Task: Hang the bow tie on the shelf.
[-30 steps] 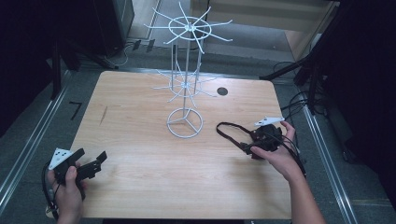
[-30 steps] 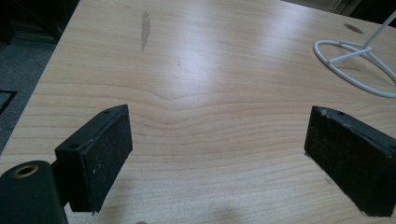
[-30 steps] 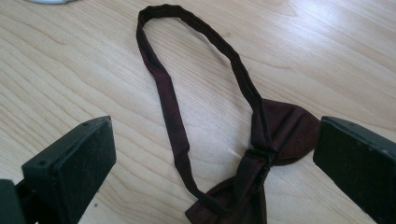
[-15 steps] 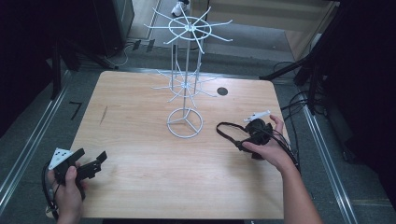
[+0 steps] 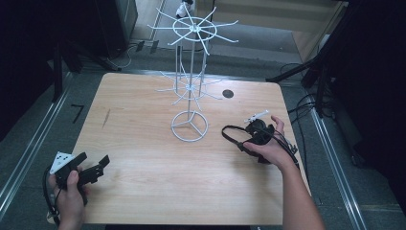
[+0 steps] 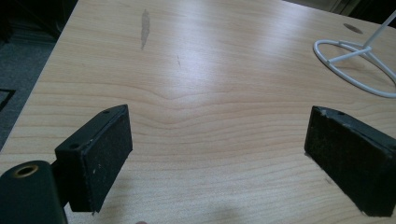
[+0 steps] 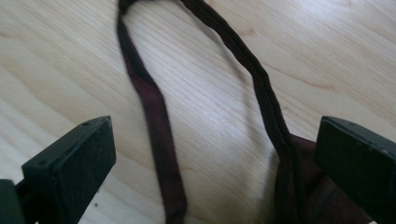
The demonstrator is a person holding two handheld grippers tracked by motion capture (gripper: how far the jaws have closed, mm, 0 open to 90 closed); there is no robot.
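Right of the wire rack's base (image 5: 190, 126), the right gripper (image 7: 205, 154) gapes over a dark strap loop (image 7: 154, 107); closing off-centre could miss both strands.

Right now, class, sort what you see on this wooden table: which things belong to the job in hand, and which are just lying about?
In the job:
- dark maroon fabric strap loop, lying between the open jaws
- right gripper, lowered over the strap
- white wire spinner rack with hooks, probably where it hangs

Lying about:
- left gripper, open, idle at the table edge
- wooden table
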